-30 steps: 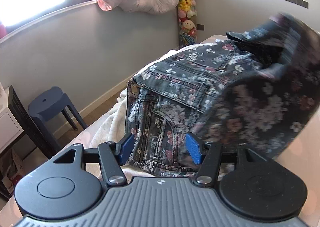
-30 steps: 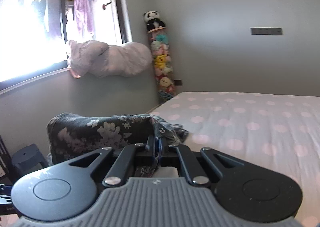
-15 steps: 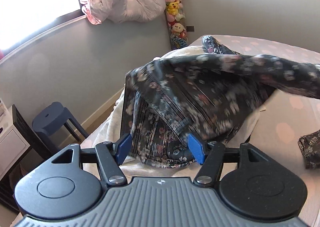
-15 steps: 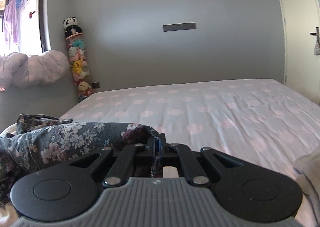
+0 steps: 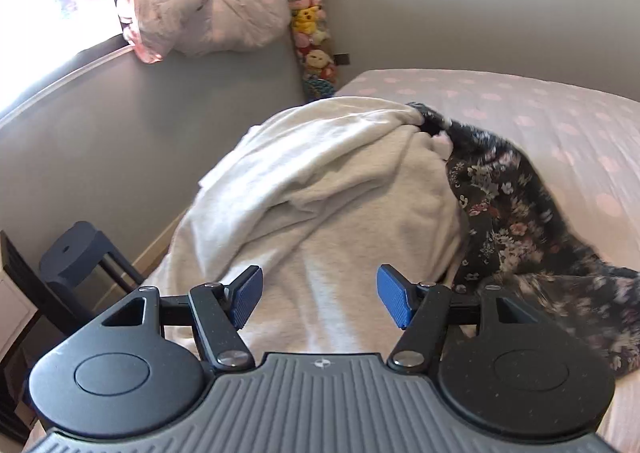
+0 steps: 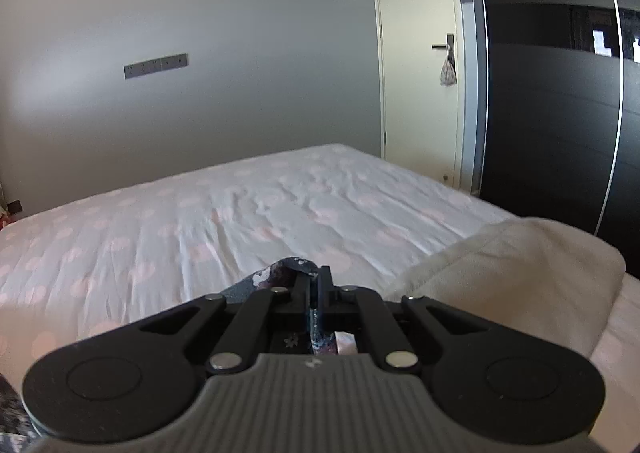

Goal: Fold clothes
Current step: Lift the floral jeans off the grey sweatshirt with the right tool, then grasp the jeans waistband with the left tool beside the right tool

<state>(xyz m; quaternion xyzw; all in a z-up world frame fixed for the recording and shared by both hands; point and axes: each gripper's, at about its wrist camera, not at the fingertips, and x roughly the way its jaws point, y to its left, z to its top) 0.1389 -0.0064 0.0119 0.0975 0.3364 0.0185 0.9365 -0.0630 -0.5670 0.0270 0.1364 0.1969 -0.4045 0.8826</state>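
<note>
While its two blue pads stand spread wide apart with nothing between them, the left gripper [image 5: 319, 300] hangs over a rumpled cream blanket [image 5: 320, 189] heaped at the near edge of the bed [image 5: 560, 121]. Just to the right of that blanket, touching it, the dark flowered jeans [image 5: 504, 197] trail across the pink-spotted sheet, blurred along their length. The right gripper [image 6: 319, 285] has its fingers pressed together on a fold of those jeans [image 6: 292, 268], a strip of the cloth showing in the slot between them. Beside it on the right lies a cream bundle [image 6: 516, 273] on the sheet. Farther off, the left wrist view shows a blue stool [image 5: 76, 253] on the floor, a pale bundle [image 5: 208, 21] on the window ledge and a column of soft toys [image 5: 308, 21] in the corner; the right wrist view shows a door [image 6: 420, 73].
</note>
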